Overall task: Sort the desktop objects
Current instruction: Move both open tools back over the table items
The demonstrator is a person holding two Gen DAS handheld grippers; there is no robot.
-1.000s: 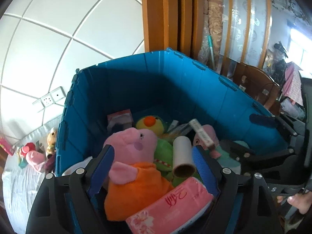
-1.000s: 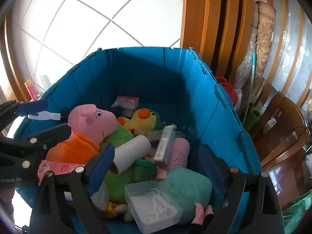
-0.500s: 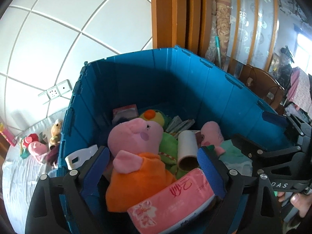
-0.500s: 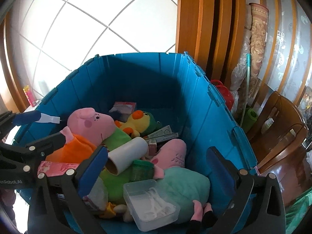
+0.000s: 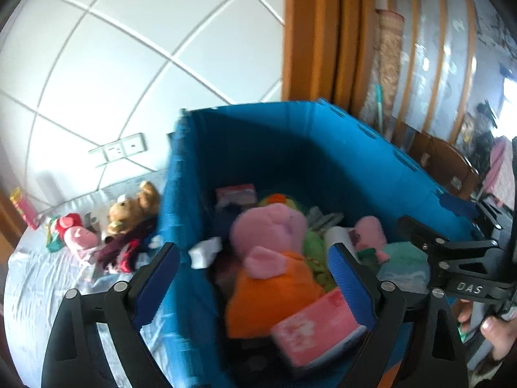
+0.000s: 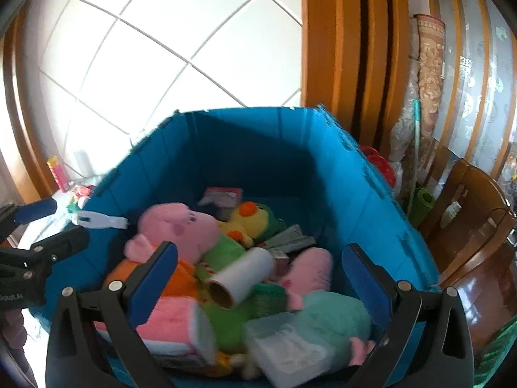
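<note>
A blue storage bin [image 5: 326, 148] [image 6: 245, 148] holds a pink pig plush in orange [image 5: 271, 249] [image 6: 179, 229], a pink tissue pack [image 5: 316, 326] [image 6: 168, 326], a cardboard-core paper roll [image 6: 240, 276], a yellow-green duck plush [image 6: 255, 220], a teal pig plush [image 6: 329, 313] and a clear plastic box [image 6: 287, 349]. My left gripper [image 5: 255, 278] is open and empty over the bin's near left wall. My right gripper [image 6: 258, 274] is open and empty above the bin's contents.
Left of the bin, a white cloth-covered table [image 5: 38, 274] carries a brown teddy bear [image 5: 132, 207], small pink and red plush toys [image 5: 74, 229] and dark fabric. A tiled wall stands behind. Wooden furniture [image 6: 478, 226] stands to the right.
Both grippers have drawn back and up from the bin. The left view has swung left, showing more of the table toys. The long white box has dropped among the toys.
</note>
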